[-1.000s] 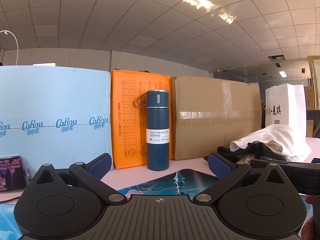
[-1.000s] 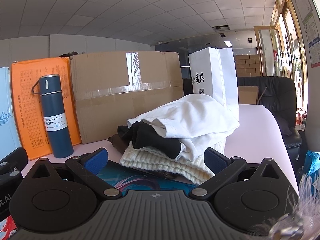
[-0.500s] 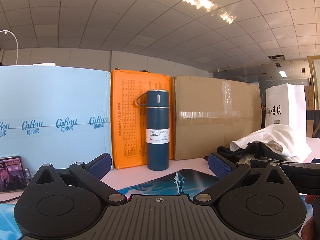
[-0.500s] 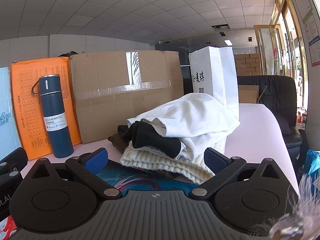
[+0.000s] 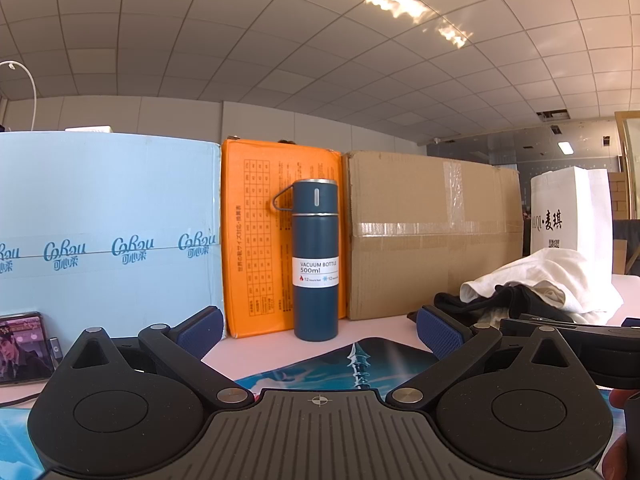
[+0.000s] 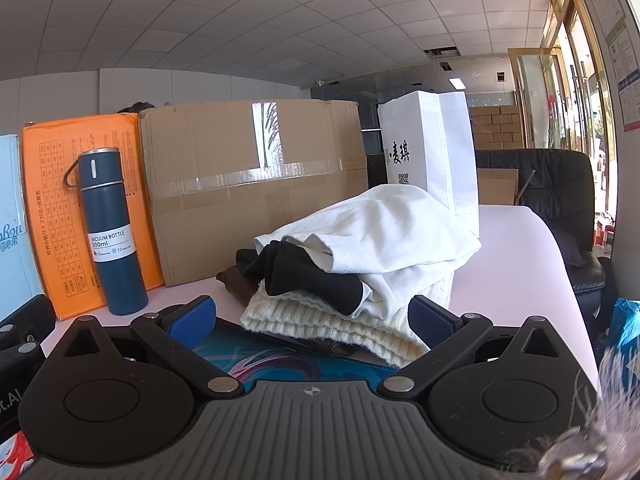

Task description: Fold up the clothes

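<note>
Our right gripper (image 6: 312, 320) is spread wide and holds nothing. Right in front of it sits the pile of clothes (image 6: 360, 264) on the table (image 6: 520, 248). Our left gripper (image 5: 318, 332) is spread wide too, and the pile (image 5: 536, 284) is off to its right. The clothes look soft, light and floppy. The white shirt (image 6: 400, 228) lies on top, over a black piece (image 6: 312, 276) and a thick knit sweater (image 6: 320, 320). We think the shirt's hem, the edge nearest our right gripper, is the best spot to pinch.
</note>
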Action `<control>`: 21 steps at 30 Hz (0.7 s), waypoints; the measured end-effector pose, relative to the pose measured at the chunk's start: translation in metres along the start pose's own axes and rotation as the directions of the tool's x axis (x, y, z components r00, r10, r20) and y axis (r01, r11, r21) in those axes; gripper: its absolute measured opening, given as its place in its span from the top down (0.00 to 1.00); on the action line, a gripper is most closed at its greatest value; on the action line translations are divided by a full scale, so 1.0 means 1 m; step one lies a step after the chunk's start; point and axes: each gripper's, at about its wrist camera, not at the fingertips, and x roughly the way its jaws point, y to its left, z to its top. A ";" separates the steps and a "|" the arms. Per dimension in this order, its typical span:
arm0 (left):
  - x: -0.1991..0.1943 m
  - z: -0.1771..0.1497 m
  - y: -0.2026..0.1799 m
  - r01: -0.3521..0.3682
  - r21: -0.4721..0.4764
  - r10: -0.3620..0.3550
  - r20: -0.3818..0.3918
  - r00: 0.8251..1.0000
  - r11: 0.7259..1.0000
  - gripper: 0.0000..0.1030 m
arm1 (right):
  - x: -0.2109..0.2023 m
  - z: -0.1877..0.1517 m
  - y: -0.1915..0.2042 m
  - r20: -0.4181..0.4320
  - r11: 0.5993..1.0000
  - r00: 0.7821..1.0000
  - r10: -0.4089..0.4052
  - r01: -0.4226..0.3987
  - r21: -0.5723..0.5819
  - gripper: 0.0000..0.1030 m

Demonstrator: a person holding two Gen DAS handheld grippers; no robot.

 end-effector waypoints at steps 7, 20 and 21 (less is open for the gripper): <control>0.000 0.000 0.001 0.001 0.001 -0.001 -0.001 1.000 1.000 0.00 | 0.000 0.000 0.000 -0.003 1.000 1.000 0.002 -0.002 0.001 0.00; 0.001 0.000 0.000 0.003 0.004 -0.003 -0.001 1.000 1.000 0.00 | 0.002 0.000 -0.001 -0.017 1.000 1.000 0.002 -0.002 0.005 0.00; 0.001 0.000 0.000 0.003 0.004 -0.003 -0.001 1.000 1.000 0.00 | 0.002 0.000 -0.001 -0.017 1.000 1.000 0.003 -0.003 0.005 0.00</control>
